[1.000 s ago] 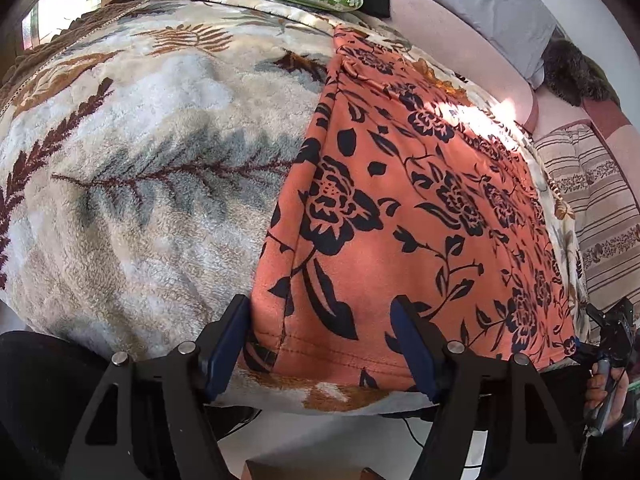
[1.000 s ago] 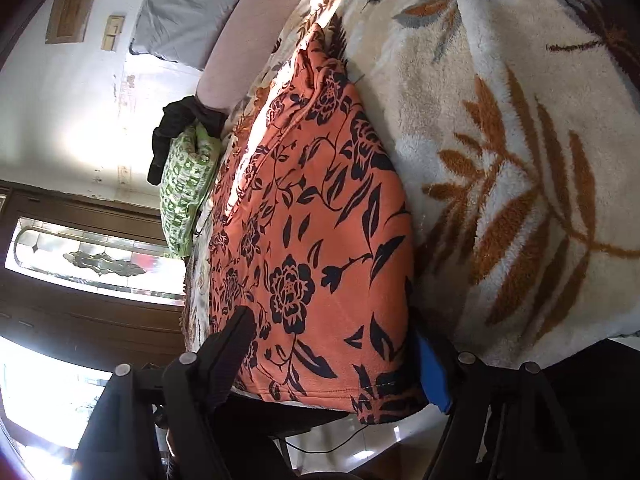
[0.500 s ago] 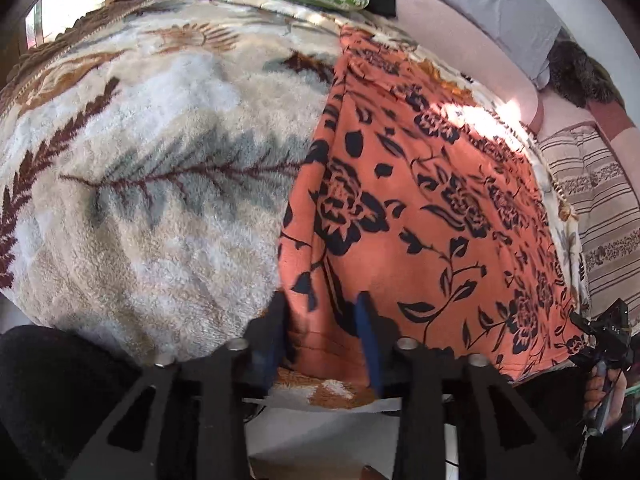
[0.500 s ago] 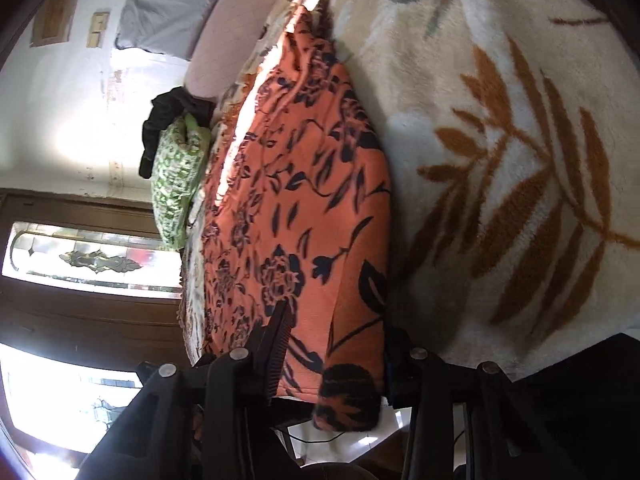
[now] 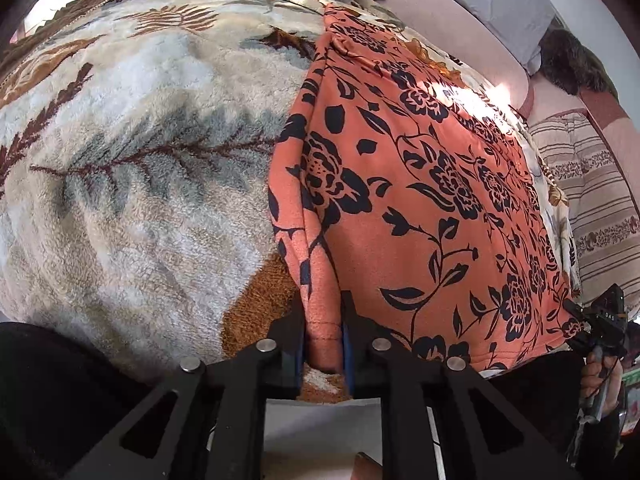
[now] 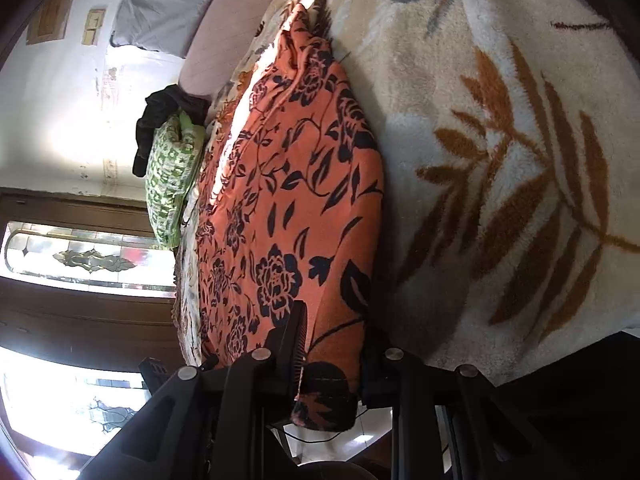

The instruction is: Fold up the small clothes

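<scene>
Your left hand-held gripper [image 5: 323, 344] and right hand-held gripper [image 6: 330, 364] had just closed, each pinching a hem corner of the orange floral garment [image 5: 420, 200], ready for the lift.

The orange cloth garment with black flowers [image 5: 420, 208] looks a soft, matt knit with a stitched hem. Beneath it the cream leaf-patterned blanket [image 5: 140, 200] is thick, fuzzy plush with a deep nap. The black left tongs [image 5: 323, 344] look matt hard plastic, set with shiny round metal bolts and smooth blue pads [image 5: 346, 350].
</scene>
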A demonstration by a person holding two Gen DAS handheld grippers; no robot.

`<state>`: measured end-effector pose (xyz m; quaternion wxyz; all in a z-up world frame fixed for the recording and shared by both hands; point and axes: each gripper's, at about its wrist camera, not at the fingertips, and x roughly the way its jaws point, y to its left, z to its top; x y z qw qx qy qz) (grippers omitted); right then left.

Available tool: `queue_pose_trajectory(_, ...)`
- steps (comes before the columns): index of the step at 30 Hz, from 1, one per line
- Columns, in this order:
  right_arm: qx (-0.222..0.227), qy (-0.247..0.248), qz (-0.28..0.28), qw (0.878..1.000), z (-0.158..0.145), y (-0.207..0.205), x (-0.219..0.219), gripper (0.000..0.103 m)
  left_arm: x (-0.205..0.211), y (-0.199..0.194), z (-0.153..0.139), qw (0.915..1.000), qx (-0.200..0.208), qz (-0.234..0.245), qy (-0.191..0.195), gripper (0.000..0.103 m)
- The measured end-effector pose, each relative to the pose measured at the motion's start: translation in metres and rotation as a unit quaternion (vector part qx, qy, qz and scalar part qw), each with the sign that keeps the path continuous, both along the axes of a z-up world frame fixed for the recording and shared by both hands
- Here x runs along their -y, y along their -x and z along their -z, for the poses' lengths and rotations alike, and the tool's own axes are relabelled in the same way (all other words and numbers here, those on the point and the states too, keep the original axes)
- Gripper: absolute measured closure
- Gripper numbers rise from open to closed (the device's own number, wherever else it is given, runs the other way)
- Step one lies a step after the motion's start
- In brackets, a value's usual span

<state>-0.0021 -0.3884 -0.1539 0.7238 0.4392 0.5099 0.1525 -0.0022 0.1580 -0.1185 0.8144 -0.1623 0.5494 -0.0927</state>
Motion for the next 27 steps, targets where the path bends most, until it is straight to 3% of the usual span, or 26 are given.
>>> queue_pose_trajectory(3, -0.019, -0.018, 0.01, 1.0, 0.009, -0.002, 0.003, 0.067, 0.011, 0.0, -0.004, 0.9995, 0.009, 0.029, 0.008, 0.05)
queue_pose_trajectory(4, -0.02, -0.014, 0.013, 1.0, 0.01, -0.002, 0.004, 0.052, 0.016, 0.0, -0.005, 0.9993, 0.01, 0.034, -0.01, 0.051)
queue_pose_trajectory(5, -0.013, -0.019, 0.014, 1.0, 0.009, -0.002, 0.005, 0.052, 0.021, 0.0, -0.006, 0.9989, 0.011, 0.036, -0.027, 0.054)
queue_pose_trajectory(6, -0.005, -0.01, 0.011, 1.0, 0.005, -0.003, 0.004, 0.052, 0.023, 0.0, -0.006, 0.9982, 0.013, 0.035, -0.046, 0.079)
queue_pose_trajectory(7, 0.004, -0.003, 0.004, 1.0, 0.002, -0.004, 0.002, 0.062, 0.023, -0.002, -0.006, 0.9977, 0.012, 0.035, -0.057, 0.091)
queue_pose_trajectory(8, 0.01, 0.002, -0.004, 1.0, -0.002, -0.005, -0.001, 0.085, 0.019, -0.004, -0.006, 0.9985, 0.009, 0.034, -0.041, 0.091)
queue_pose_trajectory(10, 0.014, 0.015, -0.005, 1.0, -0.007, -0.005, -0.003, 0.092, 0.011, -0.006, -0.005, 0.9993, 0.003, 0.033, -0.018, 0.091)
queue_pose_trajectory(16, 0.006, -0.016, 0.006, 1.0, -0.005, -0.01, -0.001, 0.094, 0.006, -0.006, -0.006, 0.9994, -0.004, 0.033, -0.005, 0.091)
queue_pose_trajectory(19, 0.015, -0.037, 0.008, 0.999, -0.009, -0.017, -0.001, 0.094, 0.007, -0.015, -0.02, 0.9991, 0.007, 0.039, 0.016, 0.091)
queue_pose_trajectory(23, 0.046, -0.071, 0.018, 0.996, -0.027, -0.044, -0.003, 0.095, 0.008, -0.046, -0.067, 0.996, 0.068, 0.046, 0.035, 0.091)
queue_pose_trajectory(27, 0.096, -0.096, 0.014, 0.991, -0.066, -0.103, -0.001, 0.096, 0.009, -0.109, -0.129, 0.9867, 0.145, 0.053, 0.051, 0.091)
